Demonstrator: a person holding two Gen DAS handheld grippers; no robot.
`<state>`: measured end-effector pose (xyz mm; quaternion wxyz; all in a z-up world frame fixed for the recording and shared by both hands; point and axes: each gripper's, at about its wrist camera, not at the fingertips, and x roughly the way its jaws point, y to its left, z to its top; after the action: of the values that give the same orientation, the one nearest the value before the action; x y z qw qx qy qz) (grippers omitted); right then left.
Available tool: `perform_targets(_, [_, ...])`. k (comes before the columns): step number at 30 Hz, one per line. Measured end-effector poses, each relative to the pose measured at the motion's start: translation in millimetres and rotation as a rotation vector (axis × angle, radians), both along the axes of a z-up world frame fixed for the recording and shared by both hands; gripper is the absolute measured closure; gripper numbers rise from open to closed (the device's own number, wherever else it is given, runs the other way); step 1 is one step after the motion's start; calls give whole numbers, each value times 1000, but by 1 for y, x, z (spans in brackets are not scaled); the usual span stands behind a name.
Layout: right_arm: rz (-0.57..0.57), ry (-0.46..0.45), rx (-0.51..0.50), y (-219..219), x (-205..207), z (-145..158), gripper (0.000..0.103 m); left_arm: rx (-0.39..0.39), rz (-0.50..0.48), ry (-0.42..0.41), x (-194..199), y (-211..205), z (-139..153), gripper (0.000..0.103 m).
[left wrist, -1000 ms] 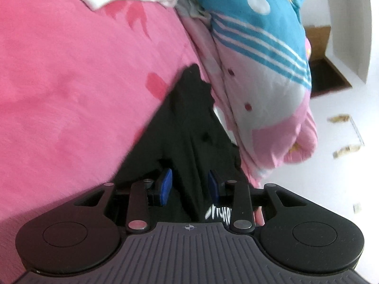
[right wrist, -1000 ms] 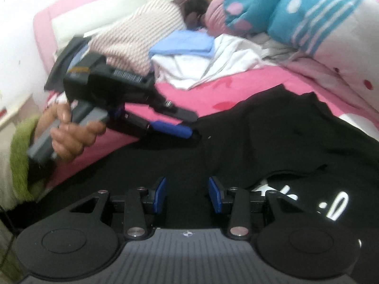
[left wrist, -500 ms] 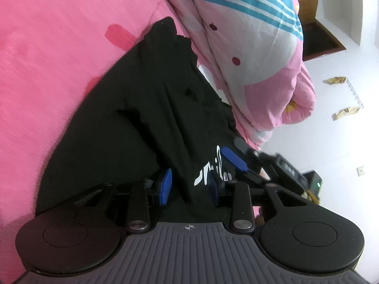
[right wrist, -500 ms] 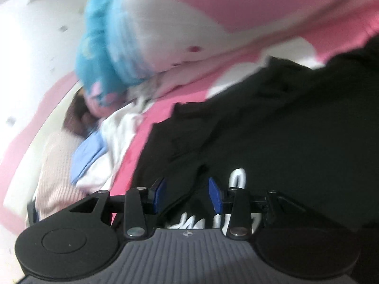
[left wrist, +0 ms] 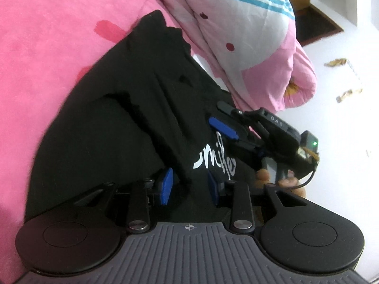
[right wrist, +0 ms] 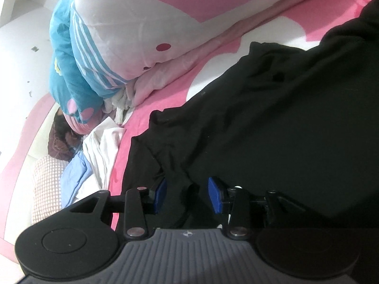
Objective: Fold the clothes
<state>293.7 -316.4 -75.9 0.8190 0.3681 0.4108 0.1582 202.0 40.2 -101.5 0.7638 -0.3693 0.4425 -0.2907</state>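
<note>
Black T-shirt [left wrist: 123,118] on pink bed [left wrist: 47,47], long axis 6 to 12 o'clock | left gripper [left wrist: 189,188] jaws narrow, cloth between, hold unclear | right gripper [left wrist: 227,120] at 2 o'clock, likewise.

Left gripper [left wrist: 189,187], right gripper [right wrist: 187,195]: black bodies, blue jaws, ribbed grey housing.
</note>
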Motion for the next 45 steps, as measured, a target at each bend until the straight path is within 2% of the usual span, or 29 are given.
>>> perform_targets(7, [-3,5,12,1,1,-3,62,-132,67,68,3,22,-8,71])
perform_targets(12, [-4,8,16,1,1,-4,63,-172,101,95,6,27,-13,71])
perform_targets(18, [2,-4,-12,7,3,-5,67,-92,88,54,7,13,-8,71])
perform_targets(20, [3,-9,-23,9,4,-5,71,-56,87,38,7,8,-7,71])
perform_targets(21, [4,-13,-34,10,5,-4,77,-38,89,29,7,6,-6,73])
perform_targets(23, [5,-18,-59,14,5,-4,86,1,96,17,6,1,-6,78])
perform_targets(25, [1,-26,-66,15,5,-3,99,34,106,10,5,-1,-6,92])
perform_targets(26, [-3,-32,-63,16,4,-2,99,43,111,12,5,-1,-7,95])
perform_targets(28, [-8,-53,-63,18,3,4,101,27,115,25,6,3,-9,99])
perform_targets(34, [0,-114,-90,33,2,38,101,-124,156,59,4,22,-9,100])
perform_targets(41, [54,-207,-112,79,21,88,101,-287,301,39,-1,69,-1,100])
perform_targets(45, [109,-262,-122,120,44,110,101,-337,401,28,-2,98,0,100])
